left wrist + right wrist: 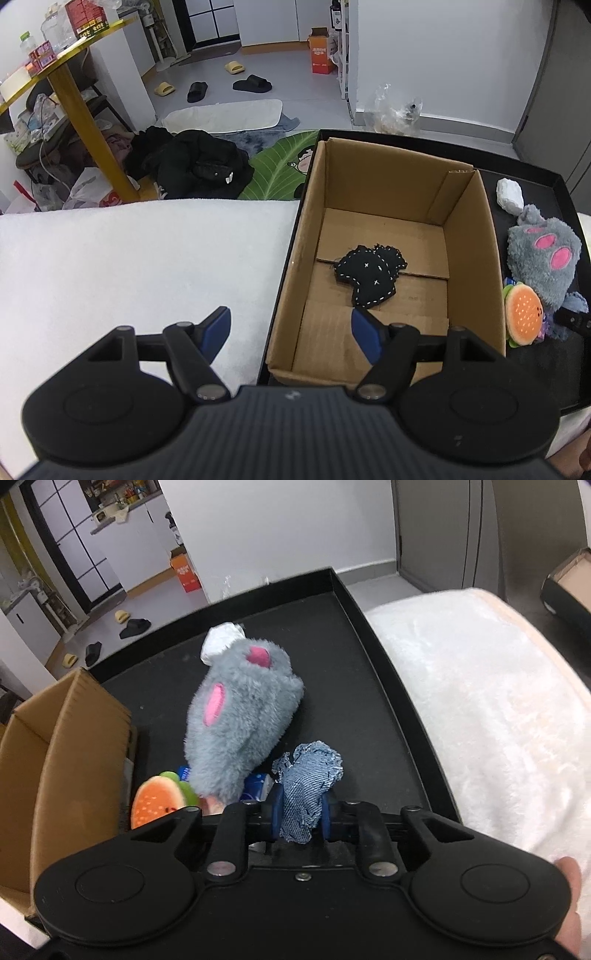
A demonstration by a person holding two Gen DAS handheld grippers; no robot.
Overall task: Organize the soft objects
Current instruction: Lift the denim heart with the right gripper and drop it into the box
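Holding the denim toy tight in my right gripper above the tray, I keep my left gripper wide apart by the box, so the toy can drop in.

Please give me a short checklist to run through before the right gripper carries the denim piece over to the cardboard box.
1. Grip: right gripper pads press on the denim piece: ok.
2. Snagging: whether the denim still touches the grey plush toy or the blue packet beside it: cannot tell.
3. Cardboard box open, only the black stitched toy inside, room beside it: ok.
4. Left gripper open and empty, one finger over the box's near end, possibly in the drop path: not ok.
5. Burger plush lies between denim and box; lift over it: cannot tell.
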